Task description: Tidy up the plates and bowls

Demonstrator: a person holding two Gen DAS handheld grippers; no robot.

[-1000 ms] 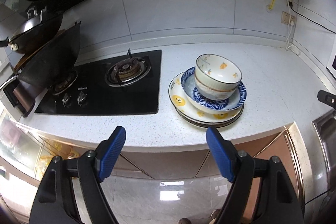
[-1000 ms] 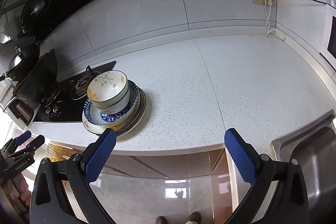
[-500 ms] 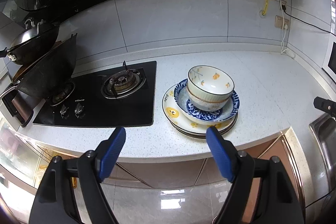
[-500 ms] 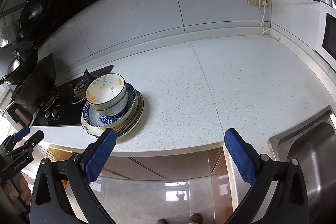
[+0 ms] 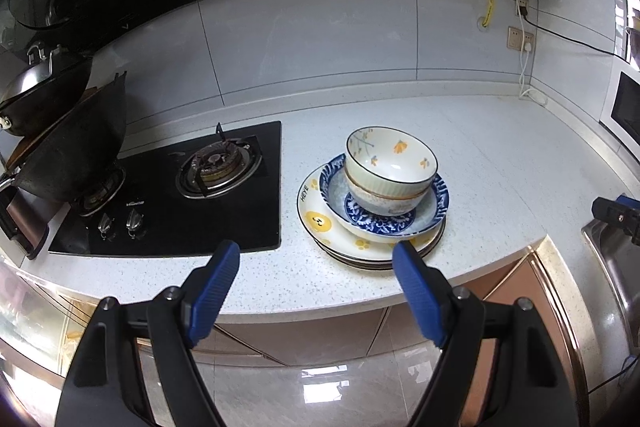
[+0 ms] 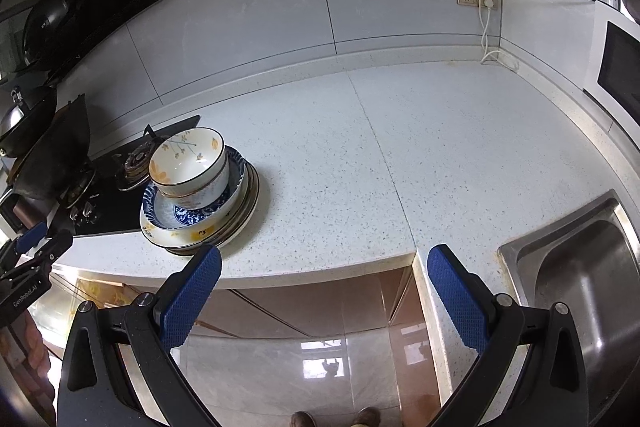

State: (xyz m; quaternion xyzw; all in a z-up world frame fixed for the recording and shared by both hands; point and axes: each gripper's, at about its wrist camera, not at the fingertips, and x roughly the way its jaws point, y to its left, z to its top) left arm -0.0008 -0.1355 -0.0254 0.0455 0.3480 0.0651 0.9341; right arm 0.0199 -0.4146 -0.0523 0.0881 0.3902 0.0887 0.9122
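A stack of dishes stands on the white speckled counter (image 5: 500, 155) near its front edge. On top is a white bowl with orange flowers (image 5: 390, 163) (image 6: 188, 161), nested in another bowl. Under them lies a blue-patterned deep plate (image 5: 384, 219) (image 6: 192, 213), then a white plate with yellow prints (image 5: 320, 221) (image 6: 176, 237) on further plates. My left gripper (image 5: 316, 267) is open and empty, in front of the counter edge, short of the stack. My right gripper (image 6: 324, 267) is open and empty too, to the right of the stack.
A black gas hob (image 5: 192, 187) with a dark wok (image 5: 68, 151) lies left of the stack. A steel sink (image 6: 580, 279) is sunk into the counter at the right. Sockets and a white cable (image 6: 486, 23) are on the tiled wall.
Both views have tilted upward a little, so the stack and counter sit lower in the frames. The dishes have not moved, and both grippers have kept the same width.
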